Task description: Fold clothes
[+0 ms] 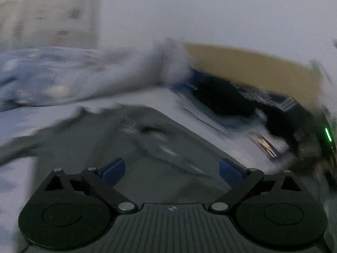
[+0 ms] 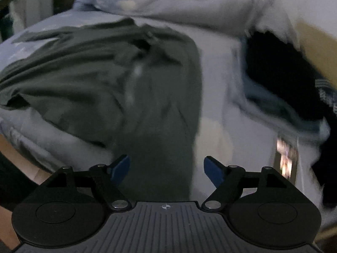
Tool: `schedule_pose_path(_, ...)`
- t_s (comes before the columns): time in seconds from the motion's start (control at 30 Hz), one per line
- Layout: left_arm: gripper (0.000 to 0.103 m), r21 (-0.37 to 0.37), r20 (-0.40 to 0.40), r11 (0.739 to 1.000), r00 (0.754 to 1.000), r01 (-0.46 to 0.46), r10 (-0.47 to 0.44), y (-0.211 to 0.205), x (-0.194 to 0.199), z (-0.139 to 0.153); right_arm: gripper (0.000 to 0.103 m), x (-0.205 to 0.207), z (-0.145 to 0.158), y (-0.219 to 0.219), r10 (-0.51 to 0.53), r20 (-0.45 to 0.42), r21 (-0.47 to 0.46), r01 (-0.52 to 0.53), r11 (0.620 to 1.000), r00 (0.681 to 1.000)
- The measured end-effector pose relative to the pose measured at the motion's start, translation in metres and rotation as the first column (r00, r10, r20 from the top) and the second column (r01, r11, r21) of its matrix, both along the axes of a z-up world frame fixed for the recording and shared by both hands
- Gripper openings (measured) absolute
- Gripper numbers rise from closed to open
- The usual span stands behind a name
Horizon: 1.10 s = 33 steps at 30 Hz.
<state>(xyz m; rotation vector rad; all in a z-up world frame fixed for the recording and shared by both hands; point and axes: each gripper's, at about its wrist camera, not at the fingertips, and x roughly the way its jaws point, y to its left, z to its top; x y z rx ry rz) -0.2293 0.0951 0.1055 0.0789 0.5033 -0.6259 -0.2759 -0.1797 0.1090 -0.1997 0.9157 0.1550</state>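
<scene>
The left gripper has its jaws spread wide with nothing between them, and it hangs just over the dark grey-green garment. The right gripper is likewise spread and empty, poised above the lower part of that same garment.

The garment lies on a bed covered in a pale blue sheet. In the right wrist view it is rumpled: its upper part is bunched into creases, one portion trails off toward the left edge, and a narrower length runs down toward the gripper. Whether it is a shirt or trousers cannot be told through the blur. Whether it is partly folded or simply crumpled cannot be judged either.

Behind it a light blue blanket is heaped. To the right lies a pile of dark clothes and a striped fabric, with a tan board beyond, perhaps a headboard. A small bright rectangle on the sheet may be a phone screen, and a green indicator light glows at the far right of the left wrist view.

Risks, as I judge them: both pictures are smeared, so a pinch aimed now could land off the hem or catch the sheet along with the garment. The creases could also lead a gripper to take several layers at once, giving a skewed fold. The bright rectangle lies near the working area and could be dragged.

No brand, label or writing can be read.
</scene>
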Motion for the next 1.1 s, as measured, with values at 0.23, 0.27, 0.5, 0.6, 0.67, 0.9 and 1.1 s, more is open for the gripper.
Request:
schedule_pose_path(0.23,0.100,0.182,-0.048,0.974,0.990,0.137,-0.130,-0.094,-0.007,-0.066,0.077,0.001,-0.028,-0.039,-0.020,-0.106,0.047,0.025,0.999,0.994)
schedule_pose_path(0.27,0.099,0.187,-0.063,0.972,0.989,0.140,-0.131,-0.097,-0.005,-0.070,0.074,0.000,-0.033,-0.040,-0.013,-0.119,0.046,0.019,0.999,0.993)
schedule_pose_path(0.5,0.098,0.244,-0.093,0.956,0.985,0.164,-0.145,-0.124,-0.001,-0.082,0.005,0.013,-0.068,-0.045,0.009,-0.201,0.091,0.009,0.996,0.980)
schedule_pose_path(0.6,0.097,0.294,-0.088,0.941,0.985,0.166,-0.147,-0.139,0.002,-0.084,0.005,0.005,-0.056,-0.055,-0.001,-0.160,0.139,0.024,0.990,0.987)
schedule_pose_path(0.67,0.095,0.333,-0.088,0.928,0.985,0.169,-0.147,-0.149,0.006,-0.088,0.005,0.001,-0.041,-0.073,-0.048,-0.125,0.175,0.070,0.982,0.991)
schedule_pose_path(0.9,0.058,0.427,-0.149,0.896,0.987,0.120,-0.061,-0.173,0.024,-0.113,0.005,-0.001,-0.003,-0.122,-0.170,-0.025,0.233,0.171,0.957,0.985)
schedule_pose_path(1.1,0.005,0.409,-0.164,0.909,0.986,0.086,-0.019,-0.167,0.027,-0.102,0.005,0.009,-0.006,-0.126,-0.147,-0.012,0.233,0.146,0.962,0.989)
